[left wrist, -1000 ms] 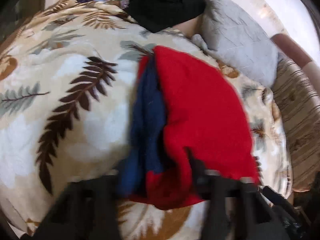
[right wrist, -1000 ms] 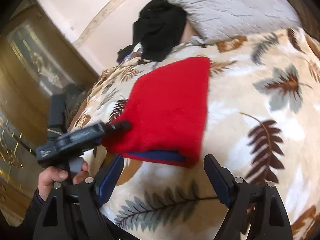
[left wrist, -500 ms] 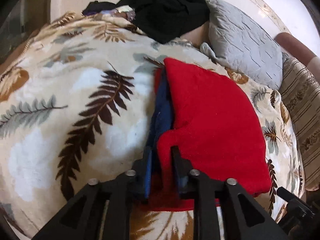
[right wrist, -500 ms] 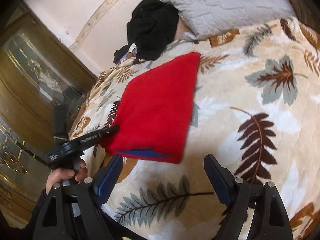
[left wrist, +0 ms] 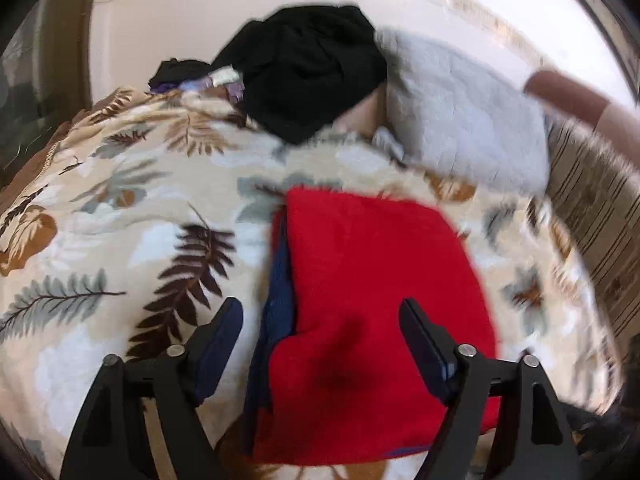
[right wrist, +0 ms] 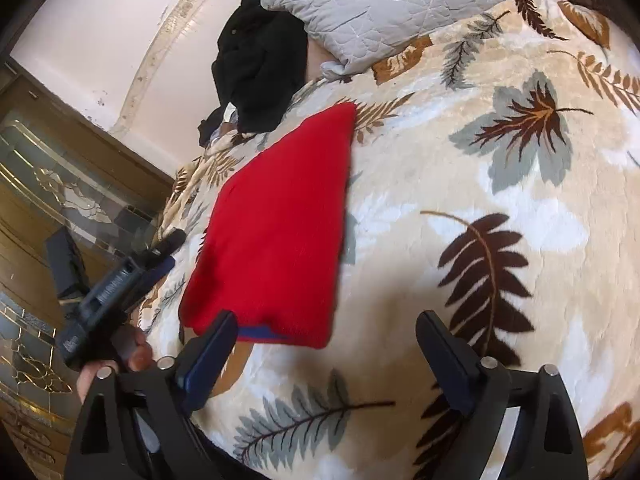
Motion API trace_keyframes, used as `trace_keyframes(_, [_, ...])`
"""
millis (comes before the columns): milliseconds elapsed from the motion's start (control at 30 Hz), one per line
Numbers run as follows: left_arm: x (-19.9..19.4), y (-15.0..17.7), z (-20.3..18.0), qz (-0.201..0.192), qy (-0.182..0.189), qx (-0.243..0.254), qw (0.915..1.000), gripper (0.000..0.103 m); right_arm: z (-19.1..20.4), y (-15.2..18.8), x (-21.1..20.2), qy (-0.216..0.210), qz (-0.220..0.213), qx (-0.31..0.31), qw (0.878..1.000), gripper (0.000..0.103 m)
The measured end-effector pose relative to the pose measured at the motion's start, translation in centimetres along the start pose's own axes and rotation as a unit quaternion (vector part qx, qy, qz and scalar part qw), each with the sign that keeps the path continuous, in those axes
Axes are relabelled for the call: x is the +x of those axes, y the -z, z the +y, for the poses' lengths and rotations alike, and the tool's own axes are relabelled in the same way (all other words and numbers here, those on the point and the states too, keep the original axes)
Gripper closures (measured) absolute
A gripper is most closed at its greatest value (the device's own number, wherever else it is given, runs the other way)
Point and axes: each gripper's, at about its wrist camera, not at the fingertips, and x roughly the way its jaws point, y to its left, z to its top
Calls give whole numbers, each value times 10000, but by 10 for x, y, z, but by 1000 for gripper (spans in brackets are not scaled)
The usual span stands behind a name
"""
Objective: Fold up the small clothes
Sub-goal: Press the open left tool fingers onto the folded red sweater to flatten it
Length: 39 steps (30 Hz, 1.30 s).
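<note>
A red knitted garment with a dark blue lining (left wrist: 372, 300), folded into a flat, roughly rectangular packet, lies on a bed covered by a cream plush blanket printed with brown and grey fern leaves (left wrist: 120, 208). The blue layer shows only along the packet's left edge and at a near corner.

The left tongs (left wrist: 322, 344) hover just above the near end of the packet; their jaws are opening, with the cloth below and between them but neither pad pressing on it. The right tongs (right wrist: 326, 356) sit at the packet's near right corner, jaws also opening and standing wide; nothing is gripped. In the right wrist view the person's left hand (right wrist: 116, 360) can be seen holding the left tool beside the bed.

Judging by the neat shape, this garment looks folded and set down, so the fold itself appears finished. What may remain is smoothing the uneven blue edge, and folding any further items.

At the head of the bed sits a rumpled heap of black clothing (left wrist: 308, 80), with a few small pale and purple pieces (left wrist: 218, 82) tucked beside it, next to a grey quilted pillow (left wrist: 464, 120). These are well apart from the red packet. Nothing lies between the tongs and the garment. A wooden cabinet with patterned glass doors (right wrist: 52, 184) stands beside the bed.
</note>
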Motion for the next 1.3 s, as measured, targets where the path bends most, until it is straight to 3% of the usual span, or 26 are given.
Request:
trace_keyframes(67, [34,11,5,654,-298,96,9974,20,-4,-5,6,-37,48,104,9999,4])
trace_keyframes(100, [41,17,11,722,-131,-31,9973,19,-6,-9,10,-28,102,146,9998,4])
trace_keyframes(200, [45,19,24,733,142,-400,9964,19,-10,-19,23,-78,237,236,9994,0])
trace_keyframes(633, [47,23,28,592,220,-253,9977,15,-7,-46,91,-565,908,807,9910,0])
trace_keyframes(767, [24,13,22,478,204,-387,9979,17,8,-47,100,-721,1170,715,9879,1])
trace_keyframes(833, [0,4,13,1,505,-272,9984,17,26,-46,99,-720,1171,352,9899,11])
trace_keyframes(867, [-5,2,7,-114,508,-123,9986,17,34,-43,101,-468,1142,120,9923,13])
trace_keyframes(933, [6,2,-3,-34,286,168,9994,17,29,-35,115,-63,1380,152,9903,52])
trace_keyframes(1000, [46,12,0,715,46,168,9973,17,21,-35,115,-206,1365,271,9901,55])
trace_keyframes(1033, [55,18,9,785,265,-95,9965,16,20,-35,113,-178,1396,257,9897,63])
trace_keyframes(1067, [56,20,14,749,393,-236,9961,16,20,-35,111,-185,1393,229,9898,64])
trace_keyframes(1133, [55,19,11,789,322,-172,9962,18,24,-31,108,-21,1329,59,9911,69])
trace_keyframes(1300, [54,20,7,795,356,-83,9962,23,43,-28,102,353,1206,-272,9917,70])
